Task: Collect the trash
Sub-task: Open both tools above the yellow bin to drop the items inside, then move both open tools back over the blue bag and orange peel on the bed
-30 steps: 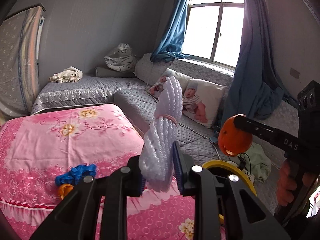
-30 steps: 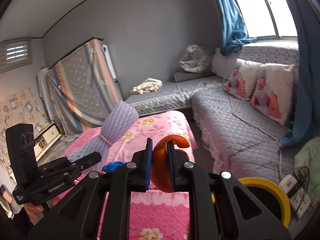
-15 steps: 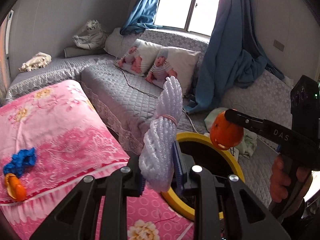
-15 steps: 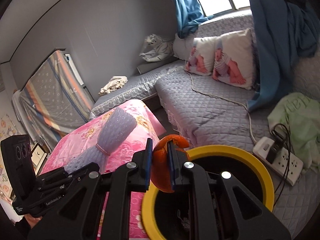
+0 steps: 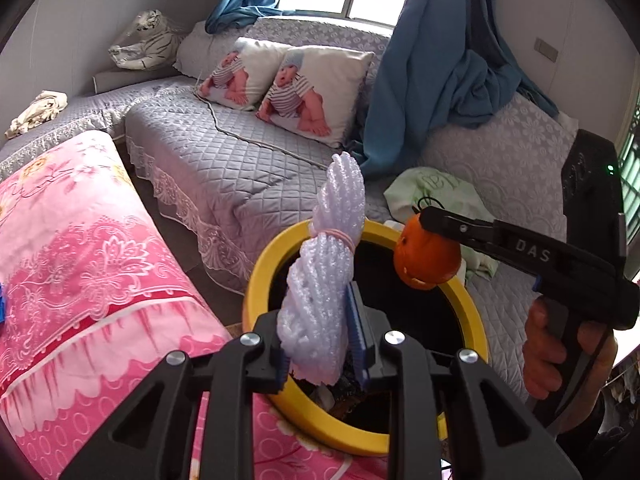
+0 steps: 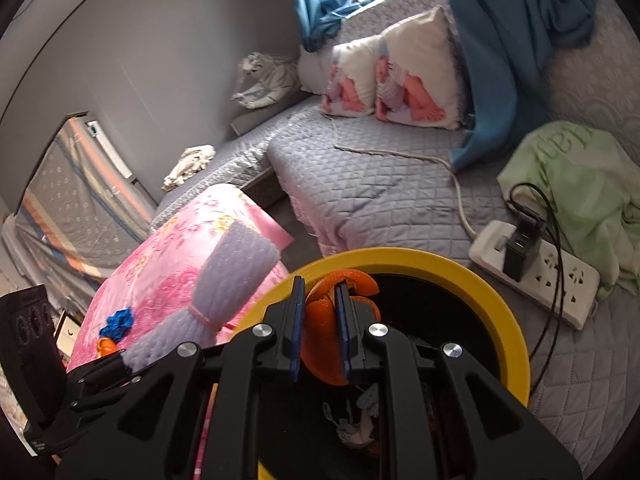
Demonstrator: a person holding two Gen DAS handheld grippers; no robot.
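The yellow-rimmed bin (image 5: 256, 280) is dark inside; only scraps of pale litter show at its bottom, too dim to name. Its near rim is cut off by the tools. The left gripper (image 5: 320, 344) has its jaws pinching the lower end of a white foam net (image 5: 320, 292) tied with a pink band, upright over the bin. The right gripper (image 6: 318, 328) has its jaws pressed on an orange peel (image 6: 320, 332) above the bin's opening. A hand (image 5: 560, 356) grips the right tool's handle, tilted down.

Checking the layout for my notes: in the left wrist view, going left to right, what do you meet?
Pink quilt → white foam net → orange peel → person's hand.
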